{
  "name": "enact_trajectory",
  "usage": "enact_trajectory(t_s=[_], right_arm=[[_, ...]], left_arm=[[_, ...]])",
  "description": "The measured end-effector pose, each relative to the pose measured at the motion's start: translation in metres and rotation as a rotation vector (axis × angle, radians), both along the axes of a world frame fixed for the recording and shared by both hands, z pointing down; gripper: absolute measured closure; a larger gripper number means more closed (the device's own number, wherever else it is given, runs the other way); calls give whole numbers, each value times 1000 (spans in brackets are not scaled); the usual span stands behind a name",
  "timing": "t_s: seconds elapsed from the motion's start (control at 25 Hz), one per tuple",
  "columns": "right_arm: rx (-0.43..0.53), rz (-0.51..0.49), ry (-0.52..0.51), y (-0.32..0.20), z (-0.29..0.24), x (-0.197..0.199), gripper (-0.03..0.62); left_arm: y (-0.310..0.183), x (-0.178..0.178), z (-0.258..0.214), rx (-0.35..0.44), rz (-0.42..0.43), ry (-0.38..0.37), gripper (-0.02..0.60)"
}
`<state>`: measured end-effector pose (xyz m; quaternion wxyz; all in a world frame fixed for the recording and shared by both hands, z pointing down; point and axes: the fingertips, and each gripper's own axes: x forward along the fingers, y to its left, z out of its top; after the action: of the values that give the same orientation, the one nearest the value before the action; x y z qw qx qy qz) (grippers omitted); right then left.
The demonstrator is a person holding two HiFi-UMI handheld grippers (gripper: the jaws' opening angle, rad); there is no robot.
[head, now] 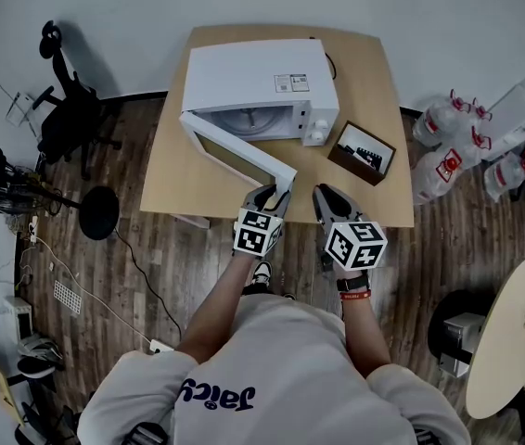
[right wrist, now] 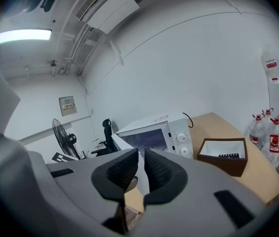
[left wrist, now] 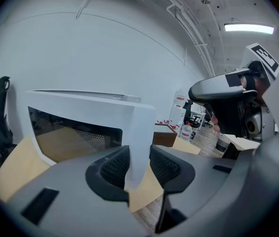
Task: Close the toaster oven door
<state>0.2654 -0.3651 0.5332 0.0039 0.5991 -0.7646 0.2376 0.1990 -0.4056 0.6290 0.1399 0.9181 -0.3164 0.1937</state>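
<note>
Wood-plank flooring surrounds the pale wooden surface [head: 374, 109], with an office chair [head: 68, 109] to one side and water bottles [head: 448, 137] to the other. At the back of the surface stands the white toaster oven [head: 253, 77]. Its door [head: 235, 148] is swung wide open, and the free edge reaches out toward me.

My left claw [left wrist: 138, 164] is clamped on that free edge, with a pad on each face of the panel. I judge the door to be stiff and light. It should swing on its hinge with little push, and the smooth white skin could slip, so the far edge gives me the most leverage. The window part looks more fragile, so I stay off it.

My left forearm reaches forward with the claw tipped slightly downward. My right claw [right wrist: 140, 169] hangs just beside the left one. Its jaws are nearly together and hold nothing. It points toward the oven and the small brown box [head: 363, 153].
</note>
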Motion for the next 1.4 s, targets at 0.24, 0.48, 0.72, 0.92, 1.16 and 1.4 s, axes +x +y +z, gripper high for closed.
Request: enact_trajectory(t_s=[0.24,0.48,0.72,0.92,1.16,1.4], right_arm=[[2,8,9,0,-2,1,543],[4,28,17,-4,-3,8,543],[6,50,25,-11,-5,14,543],[8,61,39,-21,-8,21,543],[9,76,51,-32,-11,25,543],[4,77,54,-42,-10,26,543]], left_arm=[[-5,6,0,0,6,1,437],[-13,15,1,-4,19,5,438],[-24,23,-1,-3,34,15,439],[-33,31,0,-8,44,24,440],[-43,39,1,-10,68,30,443],[-56,48,0,-17,72,39,446]])
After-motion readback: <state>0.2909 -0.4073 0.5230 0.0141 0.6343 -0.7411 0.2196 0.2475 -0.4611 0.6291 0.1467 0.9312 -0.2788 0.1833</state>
